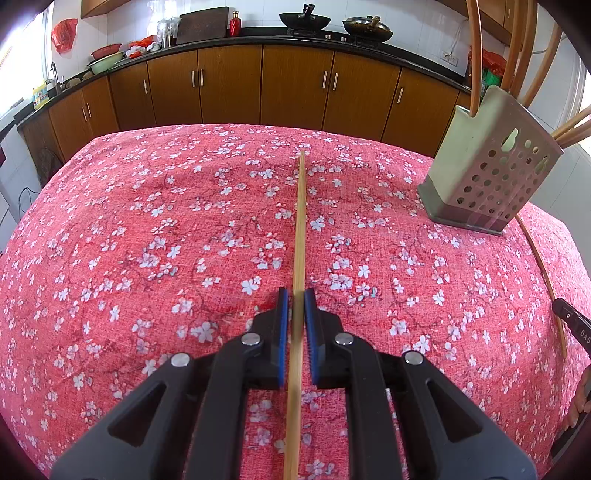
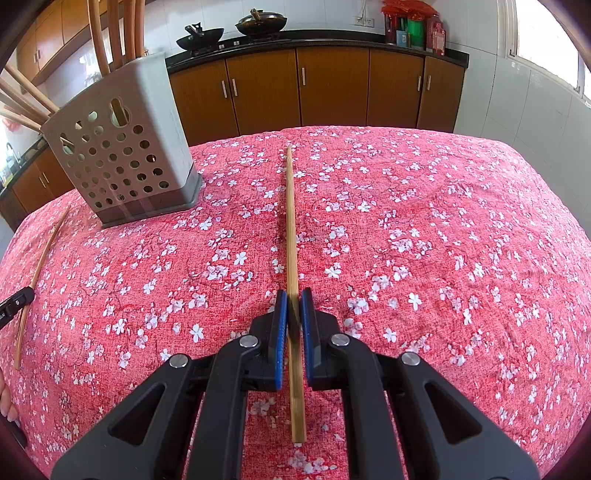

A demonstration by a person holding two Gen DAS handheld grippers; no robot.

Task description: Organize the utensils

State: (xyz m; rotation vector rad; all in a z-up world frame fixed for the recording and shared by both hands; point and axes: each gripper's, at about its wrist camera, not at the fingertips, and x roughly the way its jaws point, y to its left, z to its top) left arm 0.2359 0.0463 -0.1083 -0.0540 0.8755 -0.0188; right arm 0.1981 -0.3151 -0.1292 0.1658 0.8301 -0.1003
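In the left wrist view, my left gripper (image 1: 296,306) is shut on a long bamboo chopstick (image 1: 300,229) that runs straight ahead over the red floral tablecloth (image 1: 166,240). In the right wrist view, my right gripper (image 2: 293,306) is shut on a second chopstick (image 2: 291,229), whose near end pokes out behind the pads. A grey perforated utensil holder (image 1: 491,173) (image 2: 122,147) stands between the two grippers and holds several wooden utensils. Each view catches the other gripper's chopstick (image 1: 543,273) (image 2: 37,273) at its edge. Whether the chopsticks rest on the cloth I cannot tell.
Brown kitchen cabinets (image 1: 295,85) run behind the table's far edge. Two woks (image 1: 304,20) (image 2: 260,20) sit on the dark counter. A person's hand (image 1: 581,398) shows at the right edge of the left wrist view.
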